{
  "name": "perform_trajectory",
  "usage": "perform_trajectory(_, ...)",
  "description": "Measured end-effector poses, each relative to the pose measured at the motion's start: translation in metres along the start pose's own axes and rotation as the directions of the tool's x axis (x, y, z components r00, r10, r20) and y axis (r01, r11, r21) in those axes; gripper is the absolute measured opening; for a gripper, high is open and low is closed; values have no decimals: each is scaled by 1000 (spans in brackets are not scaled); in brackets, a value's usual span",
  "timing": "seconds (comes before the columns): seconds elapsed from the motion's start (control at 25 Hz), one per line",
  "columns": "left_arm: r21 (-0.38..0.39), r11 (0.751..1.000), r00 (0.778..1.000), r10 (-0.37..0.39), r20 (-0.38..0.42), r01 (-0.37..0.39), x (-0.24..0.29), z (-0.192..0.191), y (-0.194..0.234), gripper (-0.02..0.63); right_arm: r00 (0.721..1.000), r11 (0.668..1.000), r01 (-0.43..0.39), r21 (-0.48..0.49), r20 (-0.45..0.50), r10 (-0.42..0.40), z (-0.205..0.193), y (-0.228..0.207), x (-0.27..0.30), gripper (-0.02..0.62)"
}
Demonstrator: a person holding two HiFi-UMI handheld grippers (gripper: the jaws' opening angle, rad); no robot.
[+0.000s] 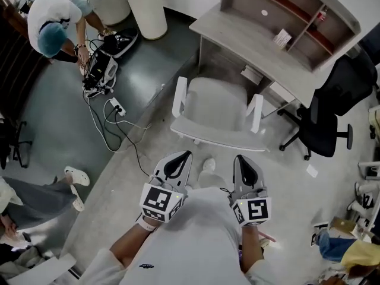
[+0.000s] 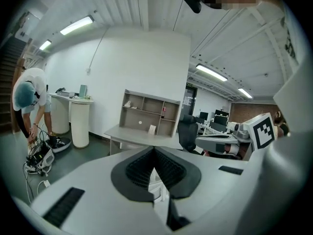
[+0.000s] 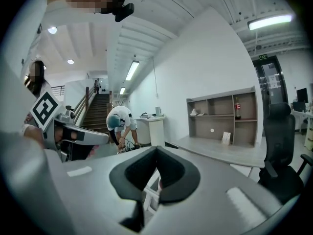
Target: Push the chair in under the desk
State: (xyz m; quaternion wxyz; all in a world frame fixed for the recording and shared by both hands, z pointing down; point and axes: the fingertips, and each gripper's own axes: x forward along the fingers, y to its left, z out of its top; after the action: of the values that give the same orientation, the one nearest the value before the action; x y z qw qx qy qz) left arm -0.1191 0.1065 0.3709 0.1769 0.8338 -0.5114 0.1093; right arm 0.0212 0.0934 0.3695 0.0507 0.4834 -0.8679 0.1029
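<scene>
Chair: white, an armrest on each side, back edge toward the person. It stands in front of the desk, a little skewed to the desk's front edge, with the seat not yet under it.
Desk: grey, with a shelf unit on top. Little of the space beneath shows.
Left tongs: closed, pads together, nothing between them. Short of the chair back, not touching.
Right tongs: closed the same way and empty. Level with the left pair, also clear of the chair.
Step in hand (judged): reaching for the chair back; the push has not begun.
Doing it well: keep both tongs closed and use them as blunt pushers. Set one tip on each side of the back's top edge, evenly spaced. Press level and toward the desk, not downward. Match the force on both sides so the chair goes in straight, and correct the skew early.
Watch: the armrests may catch the desk edge; cannot tell whether they clear it. The chair's base is hidden, so rolling or sliding is unknown; start gently.
Nearby: a black chair is to the right of the white one, and floor cables are well apart on the left.
</scene>
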Motion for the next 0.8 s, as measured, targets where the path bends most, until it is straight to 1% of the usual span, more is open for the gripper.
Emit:
perform_trajectory(0.12,25,1000,1000,4,-18,-3,29,10,-3,6,1000,1000,-25,-9,-5,25,6,-25,17,11)
perform_trajectory(0.24,23,1000,999,15,-34,-14,53,15,-5,6,998,998,-55,-7,-17,55,7,-45,33,11)
perform_trajectory(0.44,41,999,999,31,-33,-30,92,25,-11,6,993,994,-113,1,-18,113,7,-72,57,11)
perform_trajectory(0.56,50,998,998,41,-41,-39,106,27,-12,6,987,988,-156,-20,-33,155,5,-79,71,11)
perform_trajectory(0.64,66,997,997,41,-64,-36,109,24,-13,6,982,982,-186,-29,-45,185,4,-77,75,11)
perform_trajectory(0.8,97,995,993,15,-117,-4,118,15,-15,6,975,978,-210,-22,-79,207,-6,-80,77,11)
